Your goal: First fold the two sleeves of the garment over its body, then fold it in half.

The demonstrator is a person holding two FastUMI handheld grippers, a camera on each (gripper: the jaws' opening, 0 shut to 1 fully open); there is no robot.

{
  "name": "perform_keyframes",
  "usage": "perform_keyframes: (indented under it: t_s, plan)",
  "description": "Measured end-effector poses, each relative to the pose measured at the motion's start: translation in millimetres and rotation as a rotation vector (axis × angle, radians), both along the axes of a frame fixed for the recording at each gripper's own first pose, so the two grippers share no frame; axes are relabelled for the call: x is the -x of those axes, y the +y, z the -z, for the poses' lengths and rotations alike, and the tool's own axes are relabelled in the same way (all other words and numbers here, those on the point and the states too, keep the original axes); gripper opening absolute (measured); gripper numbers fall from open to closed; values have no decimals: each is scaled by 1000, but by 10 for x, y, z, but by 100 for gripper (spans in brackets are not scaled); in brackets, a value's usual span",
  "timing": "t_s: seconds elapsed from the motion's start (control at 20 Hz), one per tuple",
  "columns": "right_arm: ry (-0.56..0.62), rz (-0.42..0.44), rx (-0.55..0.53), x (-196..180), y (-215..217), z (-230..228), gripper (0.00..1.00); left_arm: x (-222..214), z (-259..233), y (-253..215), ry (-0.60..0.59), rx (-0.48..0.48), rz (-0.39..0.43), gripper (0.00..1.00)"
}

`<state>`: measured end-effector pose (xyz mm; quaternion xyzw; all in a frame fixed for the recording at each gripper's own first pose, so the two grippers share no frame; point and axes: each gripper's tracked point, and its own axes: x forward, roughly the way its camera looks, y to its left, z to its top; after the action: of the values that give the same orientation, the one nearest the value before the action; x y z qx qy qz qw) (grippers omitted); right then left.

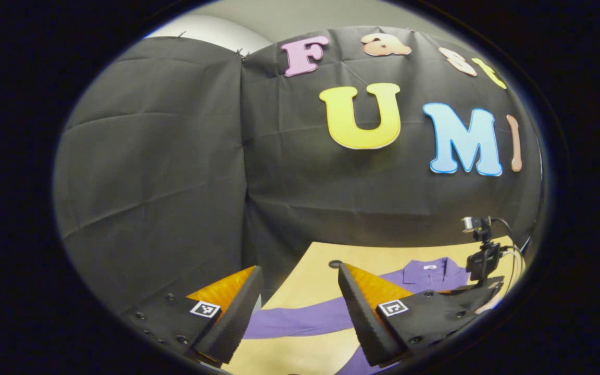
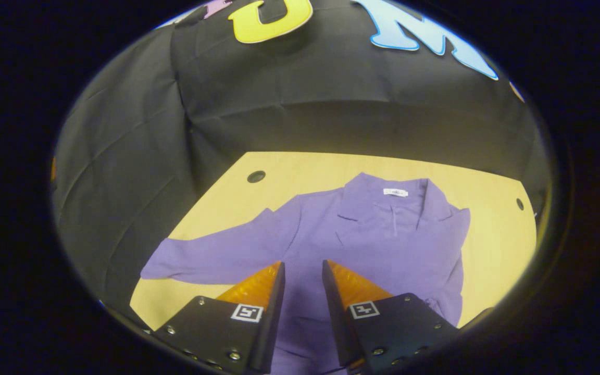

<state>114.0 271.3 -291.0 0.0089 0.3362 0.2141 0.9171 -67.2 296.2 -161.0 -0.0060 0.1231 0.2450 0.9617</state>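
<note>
Right, the biggest thing I see is the black cloth booth wall [image 2: 289, 104], hanging behind the pale yellow wooden tabletop [image 2: 492, 229]. On that tabletop lies the purple collared long-sleeved garment [image 2: 383, 239], spread flat with its collar toward the wall and a small white label at the neck. In the right gripper view its one sleeve [image 2: 216, 258] stretches out sideways across the bare wood, unfolded; the other side of the garment looks bunched near the tabletop's edge. Two small dark round holes sit in the tabletop, one near the far corner beside the sleeve's shoulder [image 2: 256, 176].

My right hand-held gripper [image 2: 303, 271] hovers above the garment's body with a narrow gap between its fingers and nothing between them. My left hand-held gripper [image 1: 297, 278] is spread wider, also holding nothing, above the outstretched sleeve. In the left gripper view I also see the other gripper's black camera mount [image 1: 482, 255], just over the garment's collar.
</note>
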Motion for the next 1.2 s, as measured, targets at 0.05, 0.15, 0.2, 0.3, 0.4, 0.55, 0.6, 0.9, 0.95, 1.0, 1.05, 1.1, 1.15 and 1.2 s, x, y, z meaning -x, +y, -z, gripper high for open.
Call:
perform_keyframes:
  t_s: [0.05, 0.15, 0.2, 0.3, 0.4, 0.55, 0.6, 0.9, 0.95, 1.0, 1.05, 1.1, 1.15, 1.2]
  plan:
    - [-6, 1, 4, 22, -30, -24, 46, 0, 100, 17, 11, 2, 2, 94]
    - [-22, 6, 7, 88, -133, -114, 46, -53, 261, 67, 33, 7, 1, 94]
    - [-29, 9, 5, 125, -179, -169, 46, -98, 368, 96, 46, 11, 0, 96]
    - [-43, 21, 3, 209, -321, -265, 46, -122, 568, 147, 68, 20, -7, 96]
    - [-47, 37, 5, 305, -487, -322, 46, -140, 796, 214, 93, 31, -19, 96]
    - [-41, 73, 19, 454, -800, -343, 46, -138, 1148, 363, 137, 55, -41, 96]
    - [-36, 88, 27, 511, -921, -350, 46, -134, 1255, 417, 148, 78, -51, 97]
    - [11, 204, 20, 863, -1499, -384, 46, -128, 2015, 947, 202, 211, -182, 98]
    - [23, 218, 14, 918, -1551, -371, 46, -123, 2166, 1037, 217, 228, -203, 98]
    - [36, 230, 11, 989, -1604, -360, 46, -130, 2327, 1127, 233, 245, -223, 97]
    - [49, 240, 12, 1050, -1658, -336, 46, -124, 2460, 1181, 247, 259, -239, 97]
    - [63, 251, 14, 1118, -1709, -312, 46, -118, 2633, 1260, 263, 270, -255, 97]
    - [78, 260, 15, 1191, -1747, -279, 46, -107, 2769, 1312, 278, 278, -268, 97]
    - [91, 269, 14, 1252, -1786, -259, 46, -90, 2896, 1350, 293, 284, -280, 97]
